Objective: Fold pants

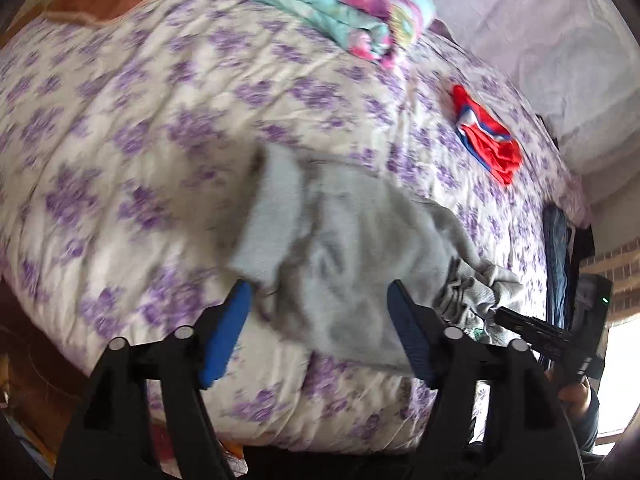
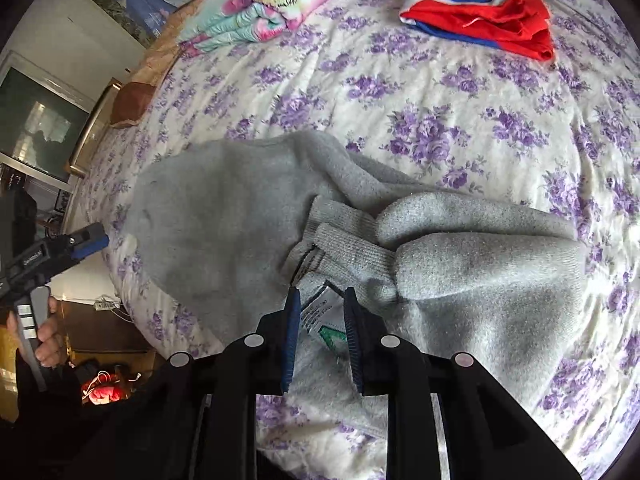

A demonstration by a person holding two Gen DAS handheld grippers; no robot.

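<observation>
Fleecy grey pants (image 2: pixel 248 216) bunched near bed (image 2: pixel 460 128) front edge, my left claw (image 1: pixel 320 320) spread empty, my right claw (image 2: pixel 322 320) narrowed astride ribbed waistband (image 2: pixel 344 248), pinch unconfirmed.

Bed (image 2: pixel 440 128) carried grey pants (image 2: pixel 240 216) at centre, red shorts (image 2: pixel 480 20) at 1 o'clock, folded blanket (image 2: pixel 260 4) at 11.

Right tool (image 2: pixel 320 312) jaws narrow over grey pants (image 2: pixel 248 216) waistband label.
</observation>
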